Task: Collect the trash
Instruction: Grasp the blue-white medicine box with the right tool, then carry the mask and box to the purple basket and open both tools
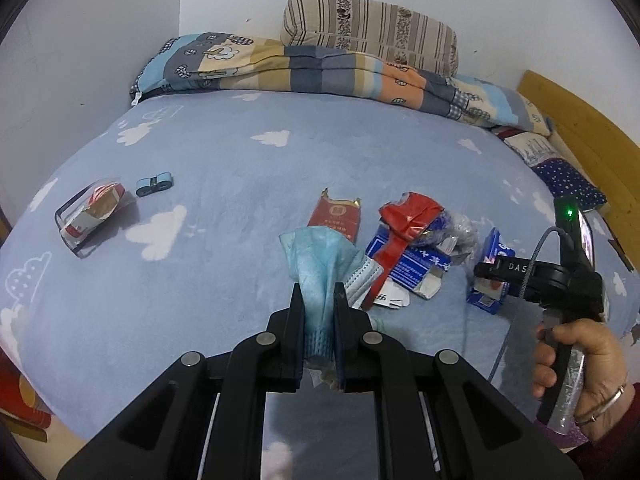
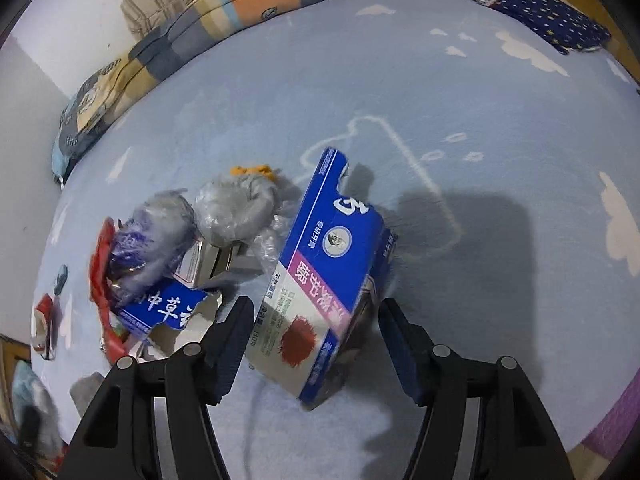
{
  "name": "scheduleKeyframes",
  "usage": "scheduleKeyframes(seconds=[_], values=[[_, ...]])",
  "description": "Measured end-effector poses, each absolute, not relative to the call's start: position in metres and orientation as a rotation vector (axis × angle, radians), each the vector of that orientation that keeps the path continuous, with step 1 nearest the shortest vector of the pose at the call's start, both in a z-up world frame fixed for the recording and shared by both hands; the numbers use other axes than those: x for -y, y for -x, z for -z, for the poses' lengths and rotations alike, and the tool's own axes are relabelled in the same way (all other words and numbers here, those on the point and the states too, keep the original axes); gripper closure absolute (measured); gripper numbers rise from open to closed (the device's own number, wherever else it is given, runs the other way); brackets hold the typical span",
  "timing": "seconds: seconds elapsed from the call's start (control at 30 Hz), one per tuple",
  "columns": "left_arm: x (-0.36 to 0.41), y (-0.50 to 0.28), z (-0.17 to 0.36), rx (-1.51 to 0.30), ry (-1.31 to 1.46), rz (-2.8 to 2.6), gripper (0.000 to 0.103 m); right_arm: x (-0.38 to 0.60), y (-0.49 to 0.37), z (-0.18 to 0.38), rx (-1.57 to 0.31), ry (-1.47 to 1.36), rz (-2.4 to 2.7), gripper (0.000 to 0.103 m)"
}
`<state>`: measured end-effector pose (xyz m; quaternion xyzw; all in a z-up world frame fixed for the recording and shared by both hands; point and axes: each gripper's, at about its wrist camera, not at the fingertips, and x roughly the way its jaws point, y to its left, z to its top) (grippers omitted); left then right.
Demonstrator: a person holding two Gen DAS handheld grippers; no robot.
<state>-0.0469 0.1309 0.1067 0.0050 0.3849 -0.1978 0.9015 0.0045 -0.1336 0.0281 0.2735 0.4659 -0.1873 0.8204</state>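
Bed: light blue fleece bed cover (image 1: 224, 168) printed with white clouds carries all the trash; a folded patchwork quilt (image 1: 304, 68) and a striped pillow (image 1: 372, 28) lie along the far wall.
Far left: crumpled red-and-white wrapper in clear film (image 1: 94, 210) lies on the cover, with a small dark blue clip-like object (image 1: 154, 185) just beside it, well apart from the main pile.
Left gripper (image 1: 318, 300): fingers nearly closed, clamped on a crumpled light blue face mask (image 1: 316, 264) that stands up from between the pads, clear of the cover.
Centre: flattened red cigarette pack (image 1: 336, 216) lies just behind the mask.
Pile: torn blue-and-white carton (image 1: 416, 268) under a red foil wrapper (image 1: 408, 216), touching a wad of clear plastic film (image 2: 236, 208); a small orange scrap (image 2: 252, 170) shows behind the film.
Right gripper (image 2: 312, 336): fingers spread wide, one on each side of a blue, white and pink toothpaste box (image 2: 328, 276); the pads do not press on it.
Toothpaste box: tilted on the cover just right of the pile, its torn end pointing away.
Right hand (image 1: 576, 364): wrapped round the gripper handle, a metal bangle (image 1: 604, 404) on the wrist.
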Motion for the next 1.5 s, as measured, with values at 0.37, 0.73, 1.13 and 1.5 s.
scheduleKeyframes(seconds=[0.37,0.73,1.13,1.5], values=[[-0.111,0.060,-0.111,-0.774,-0.019,0.481,0.092,0.157,0.033,-0.059,-0.894,-0.667,0.373,0.045],[-0.047,0.110,-0.119,-0.743,-0.060,0.730,0.092,0.171,0.126,-0.130,-0.719,-0.657,0.330,0.045],[0.093,0.230,-0.122,-0.731,-0.252,1.163,0.092,0.245,0.351,-0.141,-0.612,-0.714,0.493,0.045],[0.234,0.345,-0.129,-0.730,-0.479,1.526,0.091,0.305,0.464,-0.141,-0.530,-0.812,0.684,0.044]])
